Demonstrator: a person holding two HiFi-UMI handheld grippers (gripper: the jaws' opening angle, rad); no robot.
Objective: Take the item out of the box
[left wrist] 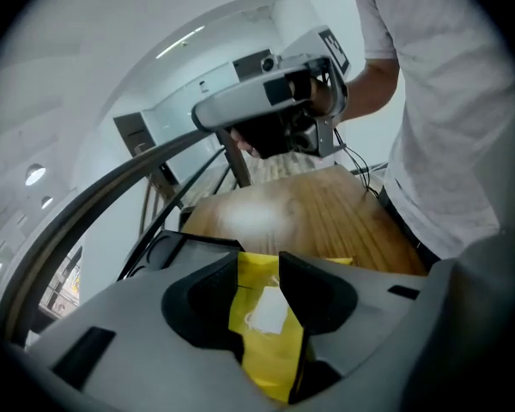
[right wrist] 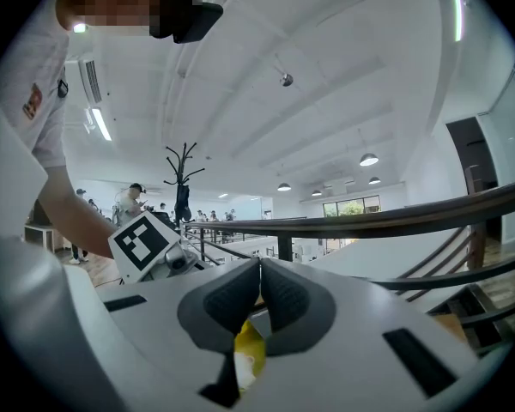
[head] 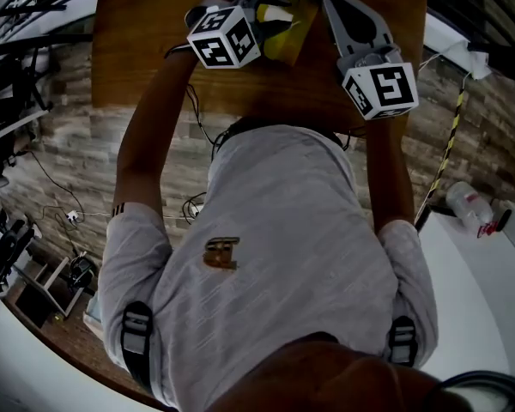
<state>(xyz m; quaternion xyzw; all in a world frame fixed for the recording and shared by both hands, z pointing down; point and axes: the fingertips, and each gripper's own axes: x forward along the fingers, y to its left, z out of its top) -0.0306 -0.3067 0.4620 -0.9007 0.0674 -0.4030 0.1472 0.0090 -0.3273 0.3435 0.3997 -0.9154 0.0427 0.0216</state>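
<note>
A yellow packet (head: pixel 288 41) with a white label is held up over the wooden table (head: pixel 146 33). My left gripper (head: pixel 273 14) has its jaws parted, and the packet (left wrist: pixel 266 316) lies in the gap between them without the pads visibly pressing on it. My right gripper (head: pixel 331 0) points at the packet's right edge. In the right gripper view its jaws (right wrist: pixel 259 269) meet at the tips, with a bit of the yellow packet (right wrist: pixel 249 354) caught in the throat behind them. No box is clearly in view.
The table top (left wrist: pixel 326 217) stretches ahead of the left gripper, with the person's torso close at its near edge. Cables (head: pixel 56 191) trail over the stone-patterned floor at left. A white surface with a plastic bottle (head: pixel 468 204) stands at right. A dark railing (right wrist: pixel 395 221) crosses the right gripper view.
</note>
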